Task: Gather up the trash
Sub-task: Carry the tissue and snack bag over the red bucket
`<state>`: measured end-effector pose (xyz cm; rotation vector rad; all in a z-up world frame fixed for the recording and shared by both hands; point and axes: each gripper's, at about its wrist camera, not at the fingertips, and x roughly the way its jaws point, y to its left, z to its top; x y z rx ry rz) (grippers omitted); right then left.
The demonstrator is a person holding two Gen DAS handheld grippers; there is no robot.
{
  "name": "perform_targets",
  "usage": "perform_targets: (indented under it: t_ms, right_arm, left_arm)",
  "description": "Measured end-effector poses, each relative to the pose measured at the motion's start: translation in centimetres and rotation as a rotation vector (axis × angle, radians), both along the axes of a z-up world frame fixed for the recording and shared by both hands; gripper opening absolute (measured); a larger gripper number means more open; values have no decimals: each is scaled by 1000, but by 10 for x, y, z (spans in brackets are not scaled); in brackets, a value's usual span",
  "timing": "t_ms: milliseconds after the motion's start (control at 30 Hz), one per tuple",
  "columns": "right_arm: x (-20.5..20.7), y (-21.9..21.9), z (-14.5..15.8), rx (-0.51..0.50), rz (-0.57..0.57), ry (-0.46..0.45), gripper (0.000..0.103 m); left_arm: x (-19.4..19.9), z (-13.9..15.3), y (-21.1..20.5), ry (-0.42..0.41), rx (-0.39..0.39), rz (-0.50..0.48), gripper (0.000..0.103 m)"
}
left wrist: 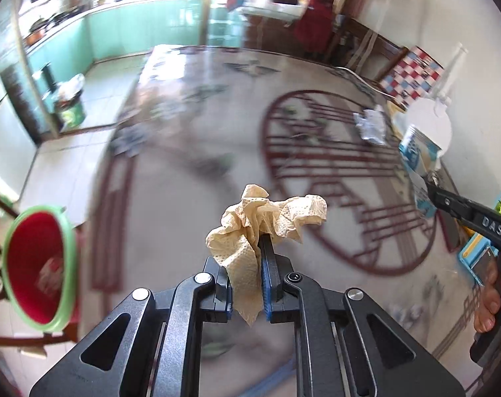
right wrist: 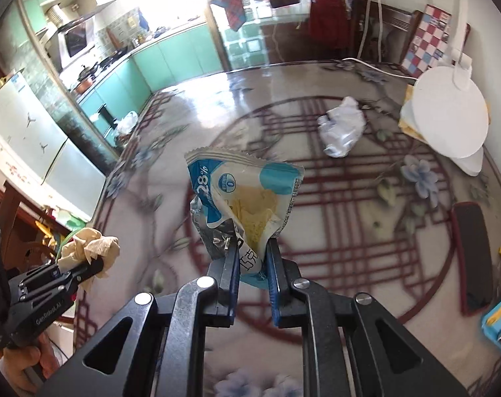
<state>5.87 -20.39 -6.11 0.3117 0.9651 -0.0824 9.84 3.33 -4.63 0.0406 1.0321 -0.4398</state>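
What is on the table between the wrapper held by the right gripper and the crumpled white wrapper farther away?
Nothing: in the right wrist view, only bare patterned table lies between the held blue wrapper and the crumpled white wrapper.

Table [right wrist: 349, 198]: red lattice and blue flower pattern.
White round boards [right wrist: 449, 119]: stacked at far right edge.
Dark red-rimmed case [right wrist: 470, 254]: flat near right edge.
Checkered board [right wrist: 429, 39]: upright behind far right corner.
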Motion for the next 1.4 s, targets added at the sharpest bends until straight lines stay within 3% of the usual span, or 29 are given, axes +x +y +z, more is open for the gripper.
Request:
perform_targets:
  t_ms: [567,933,1400]
  right_arm:
    - [19,192,17,-2,286,-18,12]
    - [50,293,8,20,483,3,12]
    - [101,382,-37,37,660,110,12]
  left_arm:
    - [-14,-19,195,11,25,335,12]
    - [-13,-31,259,11,37,461,12]
    - [4,-52,316,42,52,585,12]
